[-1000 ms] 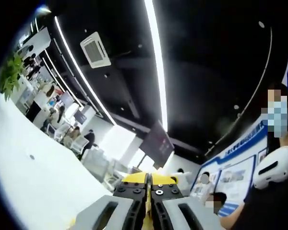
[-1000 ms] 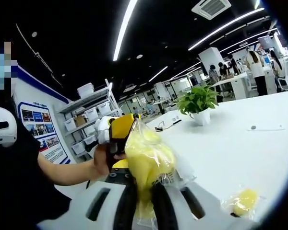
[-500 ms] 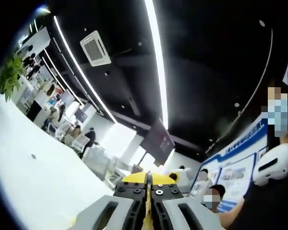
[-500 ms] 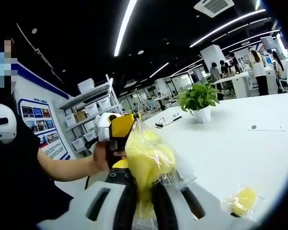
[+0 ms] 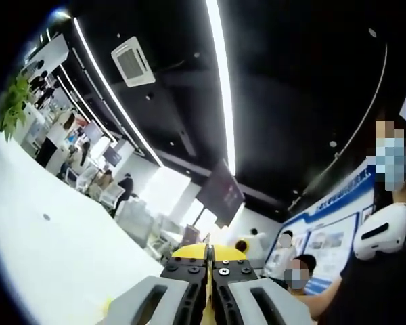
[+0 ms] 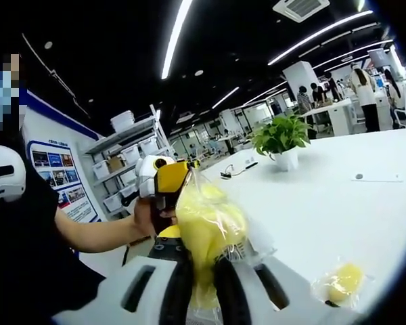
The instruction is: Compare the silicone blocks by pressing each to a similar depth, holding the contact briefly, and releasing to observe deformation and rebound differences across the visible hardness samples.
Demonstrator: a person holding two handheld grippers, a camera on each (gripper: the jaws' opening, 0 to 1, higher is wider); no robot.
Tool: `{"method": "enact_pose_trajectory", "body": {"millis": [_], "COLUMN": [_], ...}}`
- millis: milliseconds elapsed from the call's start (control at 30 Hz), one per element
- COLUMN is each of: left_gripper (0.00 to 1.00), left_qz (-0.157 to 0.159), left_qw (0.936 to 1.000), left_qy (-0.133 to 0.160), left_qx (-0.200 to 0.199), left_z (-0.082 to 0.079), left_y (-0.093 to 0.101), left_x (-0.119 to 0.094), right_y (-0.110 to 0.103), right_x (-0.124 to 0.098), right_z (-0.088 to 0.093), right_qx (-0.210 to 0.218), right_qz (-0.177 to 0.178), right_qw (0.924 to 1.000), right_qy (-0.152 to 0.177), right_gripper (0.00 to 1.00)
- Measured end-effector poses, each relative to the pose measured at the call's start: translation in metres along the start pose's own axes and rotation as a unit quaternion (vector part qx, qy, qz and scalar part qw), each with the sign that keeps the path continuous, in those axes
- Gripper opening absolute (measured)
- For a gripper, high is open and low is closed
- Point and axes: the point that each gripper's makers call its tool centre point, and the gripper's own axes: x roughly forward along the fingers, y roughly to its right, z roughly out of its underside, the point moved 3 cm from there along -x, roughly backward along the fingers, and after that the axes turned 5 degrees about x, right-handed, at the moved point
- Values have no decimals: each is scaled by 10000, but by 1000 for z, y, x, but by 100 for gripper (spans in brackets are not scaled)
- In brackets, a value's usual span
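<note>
- Presently, right gripper (image 6: 201,281): jaws clamped on a bagged yellow silicone block (image 6: 210,227), held up above the white table (image 6: 338,210).
- Left gripper (image 5: 208,284): jaws pressed together, a thin yellow edge between them.
- Second bagged yellow block (image 6: 342,283): lying on the table, lower right.
- Potted plant (image 6: 281,141): farther back on the table.

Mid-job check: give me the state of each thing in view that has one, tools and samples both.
Right tool: shut on the bagged yellow block, lifted off the table.
Bagged yellow block: in clear plastic, clamped between the right tool's jaws, held up.
Left tool: jaws shut together, a thin yellow strip showing between them, pointed up toward the ceiling.
Second bagged yellow block: lying loose on the white table, untouched.
Potted plant: upright on the table.
</note>
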Motion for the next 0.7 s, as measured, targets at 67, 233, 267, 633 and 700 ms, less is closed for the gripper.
{"method": "enact_pose_trajectory", "body": {"millis": [67,233,267,633,700], "left_gripper": [0,0,0,0,0], "left_qz": [5,-19,-24,-43,-44], "left_qw": [10000,10000,10000,9995,9994], "left_qy": [-31,-38,-57,-162,-145], "left_qx": [-31,-52,-37,-249,-320], "left_z": [0,0,0,1,3], "left_y": [0,-2,-2,-6,-8], "left_x": [0,-1,-1,-1,-1], "right_y": [0,2,2,9,10], "right_x": [0,2,3,5,6], "right_z": [0,0,0,2,4], "right_qx": [8,-45,-41,-468,-533], "right_qz": [-16,-14,-30,-59,-15], "right_qw": [10000,10000,10000,9985,9981], "right_qy": [-2,26,26,288,296], "right_gripper": [5,6,6,8,9]}}
